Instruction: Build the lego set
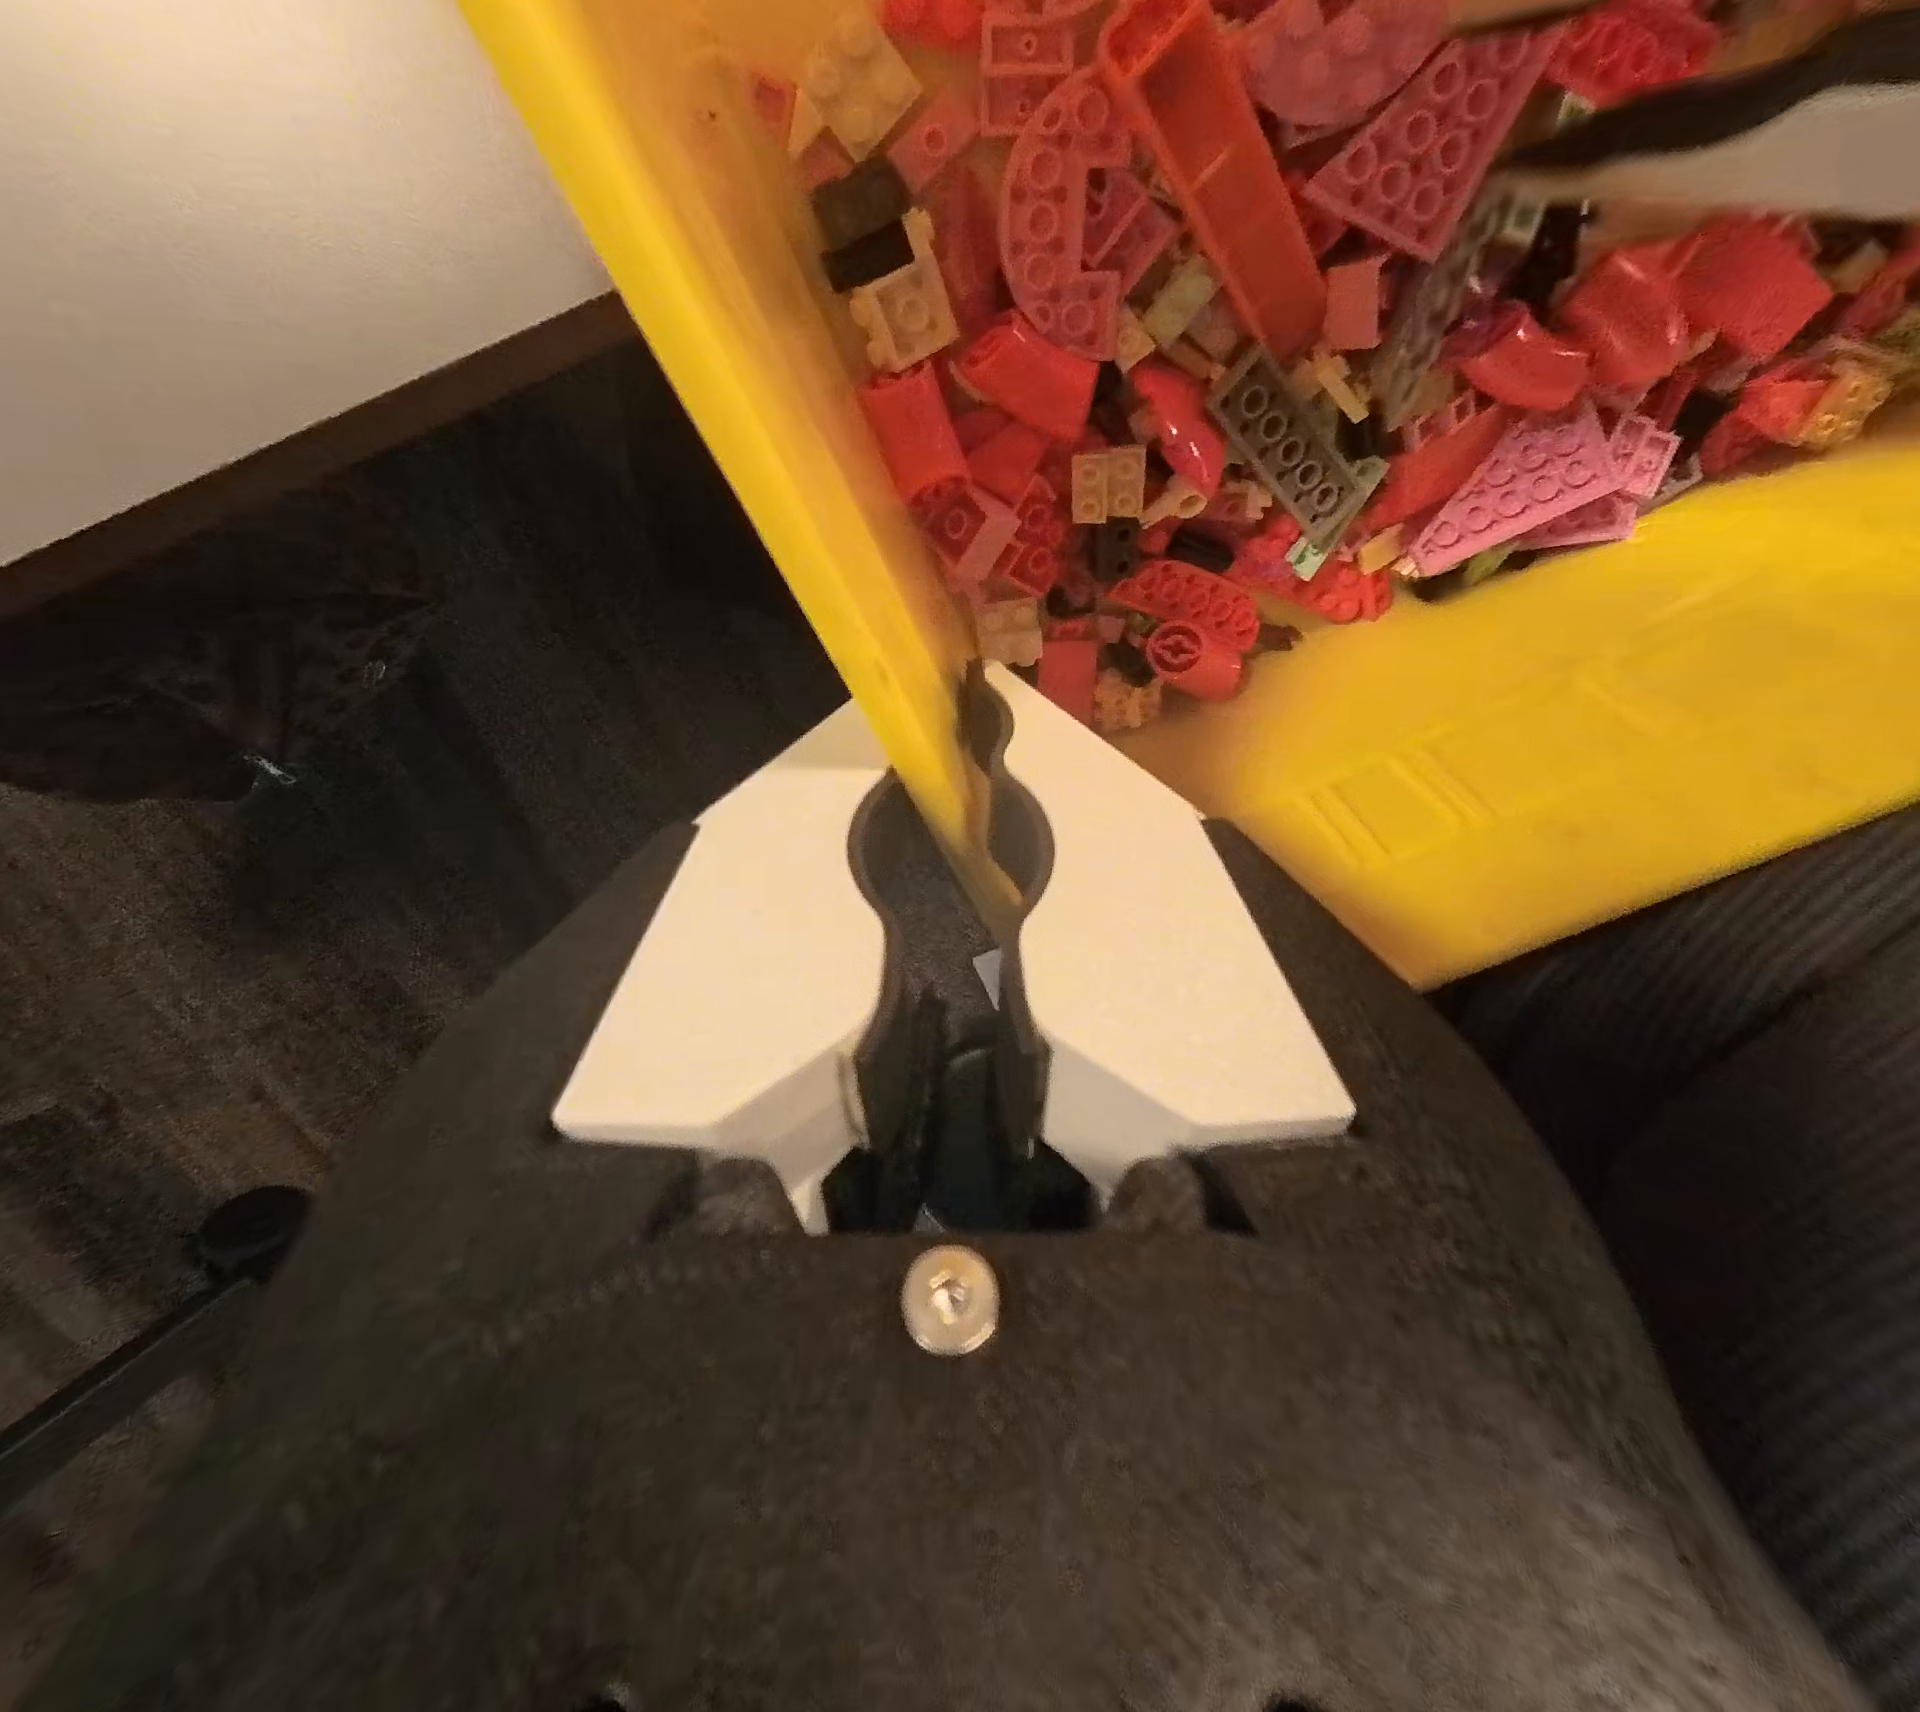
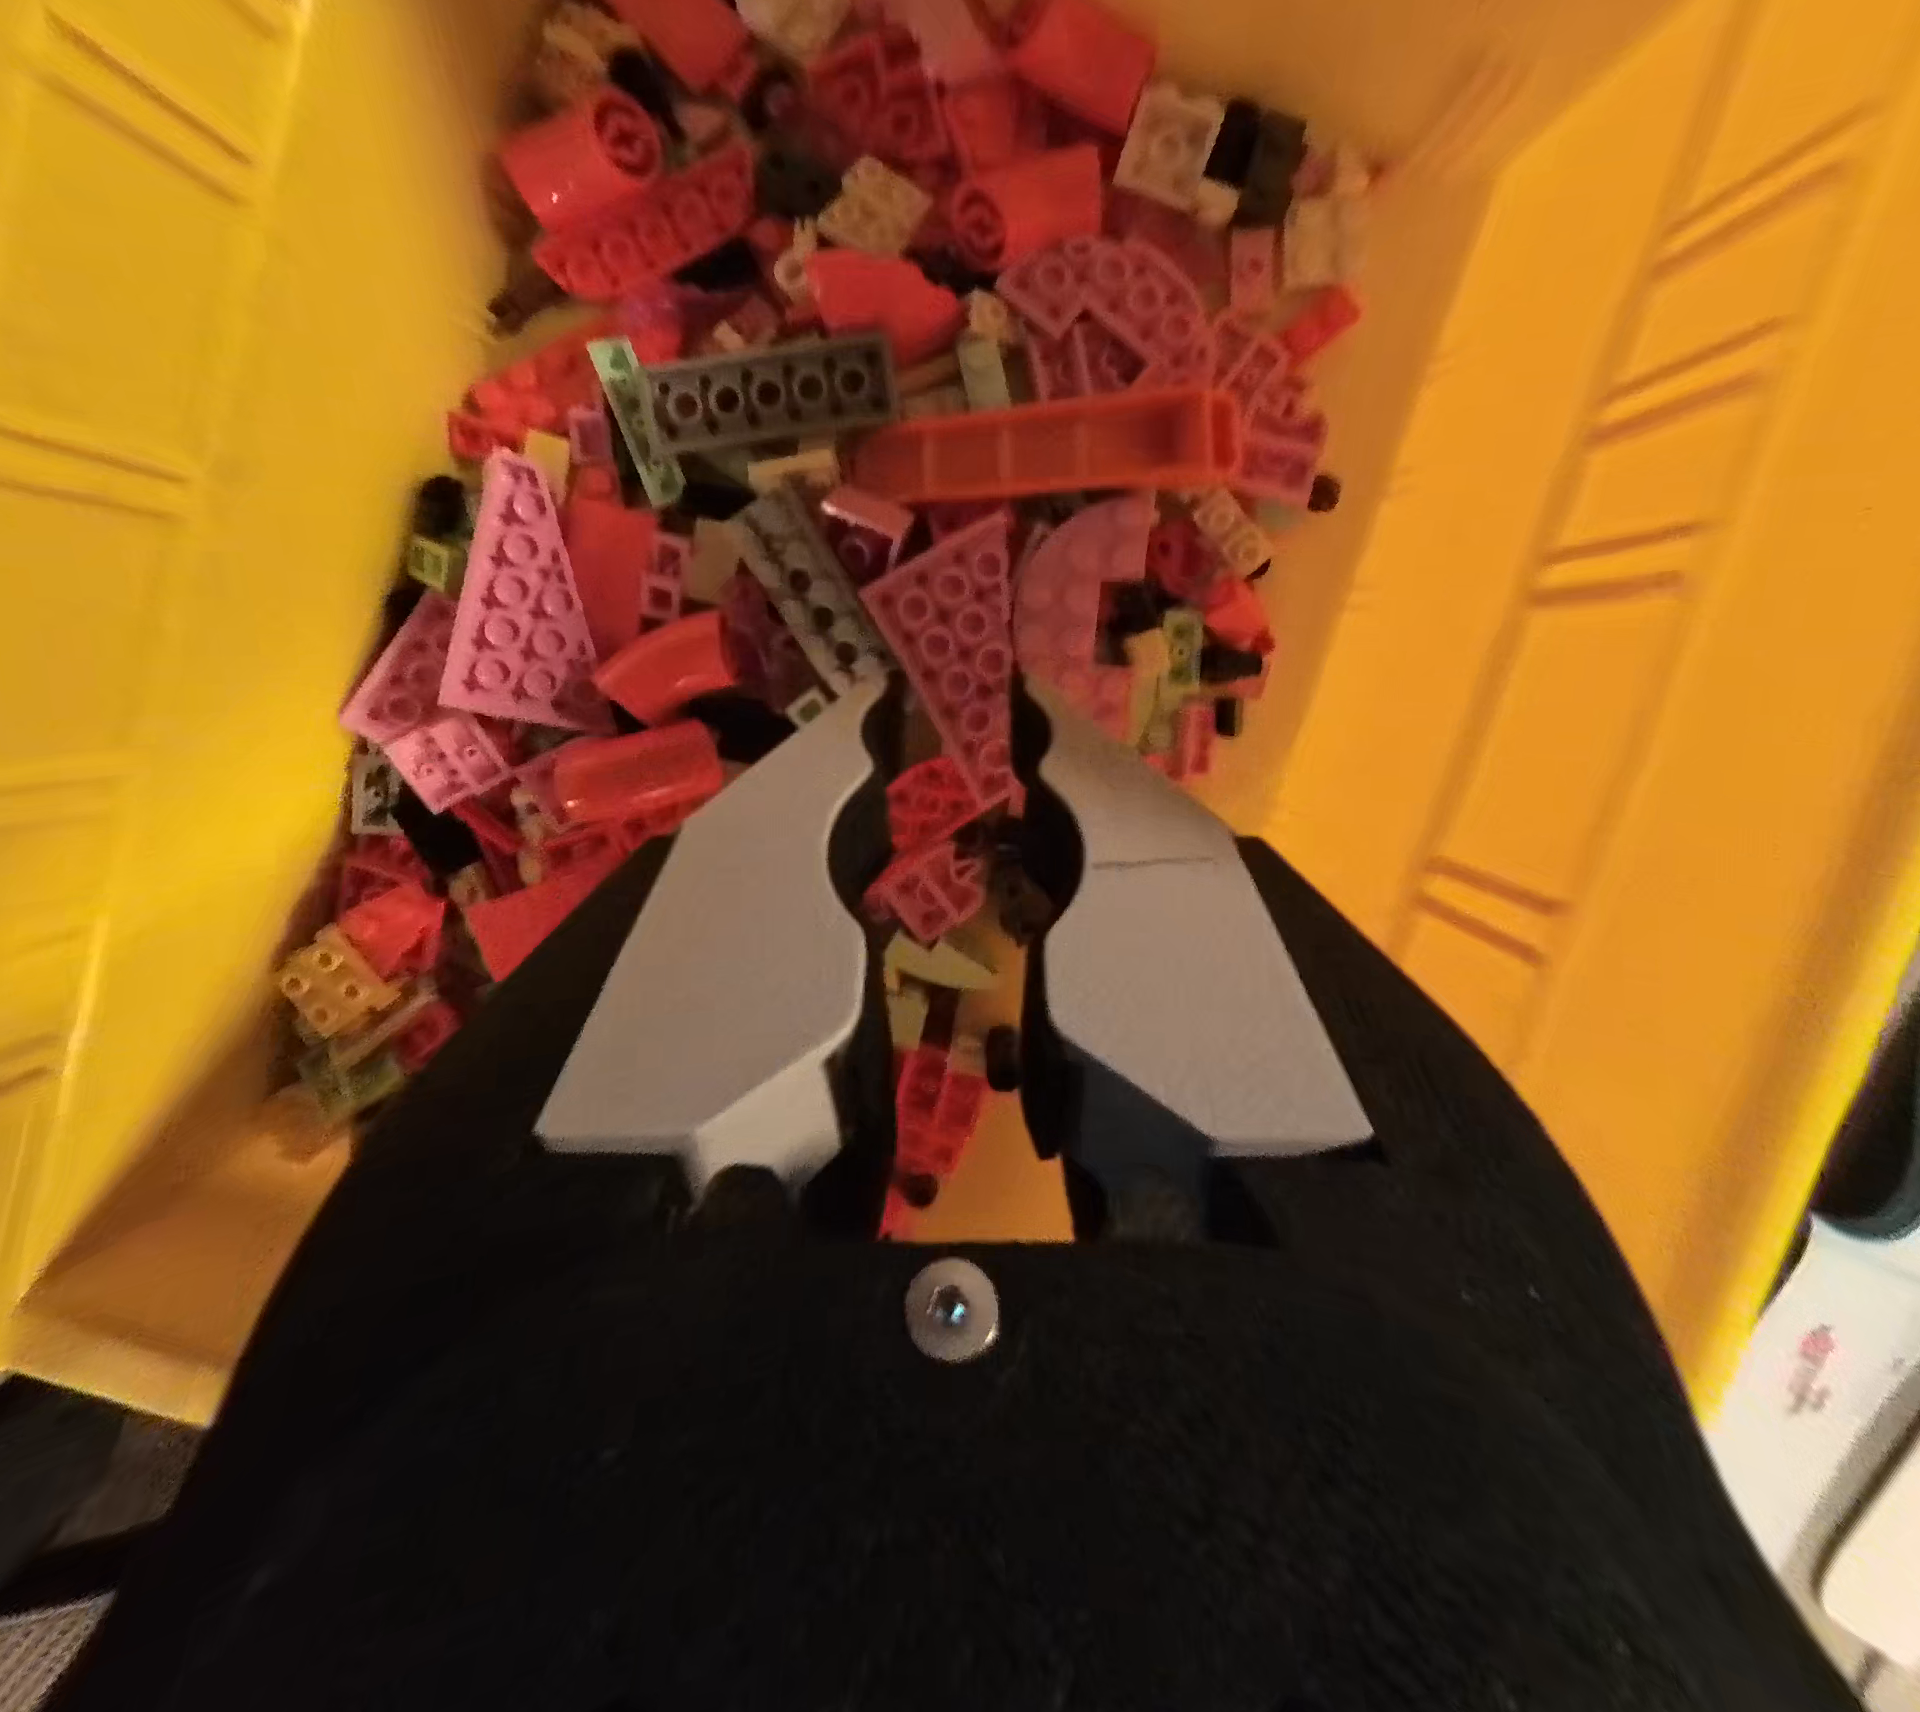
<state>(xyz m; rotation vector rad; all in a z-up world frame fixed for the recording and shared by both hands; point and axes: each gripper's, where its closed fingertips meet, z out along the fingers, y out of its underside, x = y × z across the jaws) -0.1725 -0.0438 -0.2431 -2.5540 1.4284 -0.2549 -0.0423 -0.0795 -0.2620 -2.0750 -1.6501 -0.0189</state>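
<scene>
Two tongs are at work: my left one (image 1: 961,789) is clamped on the yellow bin's wall (image 1: 665,228). My right one (image 2: 956,717) hangs inside, its fingers apart and gripping nothing, over a pink wedge plate (image 2: 961,623) whose long axis runs straight ahead between them.

A yellow bin (image 2: 1558,312) holds red, pink, grey and cream bricks (image 2: 914,436); the floor (image 1: 312,727) is dark.
</scene>
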